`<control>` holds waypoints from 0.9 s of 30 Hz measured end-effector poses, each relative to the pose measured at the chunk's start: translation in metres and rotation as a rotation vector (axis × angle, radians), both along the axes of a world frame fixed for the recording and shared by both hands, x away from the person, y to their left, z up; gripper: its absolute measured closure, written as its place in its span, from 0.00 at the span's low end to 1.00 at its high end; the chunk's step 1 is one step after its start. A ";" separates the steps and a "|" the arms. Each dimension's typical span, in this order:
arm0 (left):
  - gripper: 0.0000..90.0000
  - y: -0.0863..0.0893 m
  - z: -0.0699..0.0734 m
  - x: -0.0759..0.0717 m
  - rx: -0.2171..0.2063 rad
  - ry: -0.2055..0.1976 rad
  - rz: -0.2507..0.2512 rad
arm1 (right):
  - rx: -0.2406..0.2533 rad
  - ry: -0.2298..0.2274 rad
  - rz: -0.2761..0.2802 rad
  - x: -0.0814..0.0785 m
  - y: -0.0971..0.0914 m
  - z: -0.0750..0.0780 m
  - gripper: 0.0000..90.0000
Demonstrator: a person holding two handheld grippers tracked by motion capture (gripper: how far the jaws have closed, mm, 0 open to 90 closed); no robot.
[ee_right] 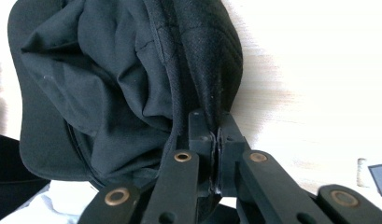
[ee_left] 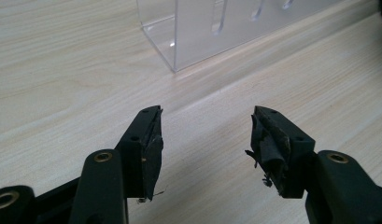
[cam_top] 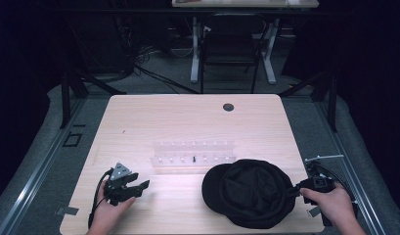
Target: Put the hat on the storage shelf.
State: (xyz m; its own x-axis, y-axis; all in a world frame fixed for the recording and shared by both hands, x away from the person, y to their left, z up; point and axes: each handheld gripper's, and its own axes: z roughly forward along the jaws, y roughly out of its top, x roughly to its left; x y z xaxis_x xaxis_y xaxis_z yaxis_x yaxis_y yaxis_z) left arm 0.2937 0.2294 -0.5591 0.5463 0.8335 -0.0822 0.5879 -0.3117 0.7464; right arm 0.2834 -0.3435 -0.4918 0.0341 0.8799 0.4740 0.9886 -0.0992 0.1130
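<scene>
Two grippers are working the pale wooden table (cam_top: 188, 117): the left gripper (cam_top: 134, 187) is resting with jaws spread, grasping nothing, near the clear acrylic rack (cam_top: 192, 152), while the right gripper (ee_right: 216, 135) is pinching the black fabric cap (cam_top: 251, 192) by its rim at the table's right front. Lifting it cleanly seems next.

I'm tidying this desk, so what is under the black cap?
Under the black fabric cap the light wooden table shows around its edges. Whatever lies beneath its middle is covered. The right claw pinches its rim, and the clear plastic rack stands behind it.
</scene>
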 end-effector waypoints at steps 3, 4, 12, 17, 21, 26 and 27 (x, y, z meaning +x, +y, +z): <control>0.48 0.000 0.000 0.000 -0.001 -0.001 0.001 | -0.042 0.004 0.016 0.002 0.005 0.008 0.97; 0.48 0.000 0.000 0.000 -0.001 0.000 0.001 | -0.046 0.006 0.026 0.002 0.006 0.011 0.97; 0.48 0.000 0.000 0.000 0.002 -0.002 0.000 | -0.102 0.001 0.034 0.006 0.020 0.030 0.97; 0.48 0.001 0.000 0.000 -0.001 -0.001 -0.001 | -0.096 -0.003 0.080 0.009 0.025 0.044 0.97; 0.48 0.000 0.000 0.000 0.000 -0.002 0.001 | -0.076 -0.004 0.080 0.010 0.027 0.053 0.97; 0.48 0.000 0.000 0.000 0.002 -0.002 0.002 | -0.050 -0.006 0.069 0.011 0.029 0.062 0.97; 0.48 0.000 0.000 0.000 0.002 -0.002 0.002 | -0.054 -0.010 0.059 0.011 0.031 0.064 0.97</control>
State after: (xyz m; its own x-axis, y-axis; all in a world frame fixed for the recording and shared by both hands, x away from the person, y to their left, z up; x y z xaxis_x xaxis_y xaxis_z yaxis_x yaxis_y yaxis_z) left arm 0.2934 0.2297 -0.5589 0.5451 0.8346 -0.0796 0.5869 -0.3120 0.7472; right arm 0.2944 -0.3130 -0.4283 -0.0224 0.9046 0.4257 0.9914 -0.0348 0.1261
